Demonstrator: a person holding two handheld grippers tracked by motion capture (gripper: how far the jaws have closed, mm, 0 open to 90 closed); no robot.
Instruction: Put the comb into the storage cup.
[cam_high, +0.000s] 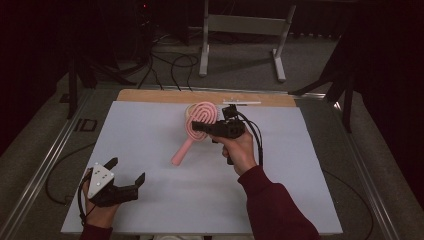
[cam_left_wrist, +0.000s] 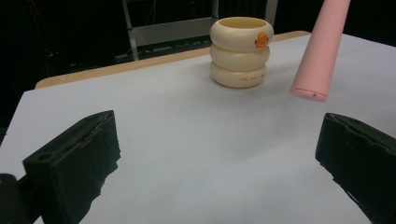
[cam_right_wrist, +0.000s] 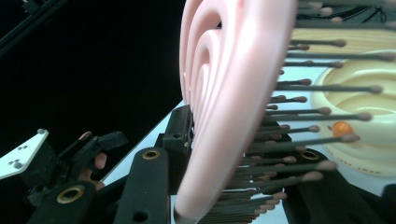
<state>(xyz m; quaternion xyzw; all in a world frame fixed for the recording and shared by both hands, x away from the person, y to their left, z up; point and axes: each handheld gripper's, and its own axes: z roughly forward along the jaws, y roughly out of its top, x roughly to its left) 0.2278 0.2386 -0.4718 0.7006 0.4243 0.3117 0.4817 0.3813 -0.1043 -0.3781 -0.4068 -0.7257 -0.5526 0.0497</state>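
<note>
Pink hairbrush (cam_high: 199, 122), swirl-ridged back; cream holder (cam_left_wrist: 240, 52), orange dot; black claws.

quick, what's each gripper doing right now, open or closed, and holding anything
Left tongs: open, holding nothing, resting low on the table.
Right tongs: shut on the pink hairbrush, lifted beside the cream cup.

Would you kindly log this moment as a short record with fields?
Held item: pink hairbrush, gripped at its head, handle slanting down toward the table
Holder: right gripper, shut on the brush
Other gripper: left gripper, open, nothing between its fingers
Nearby: cream ringed cup, upright on the white table sheet, behind the brush
</note>
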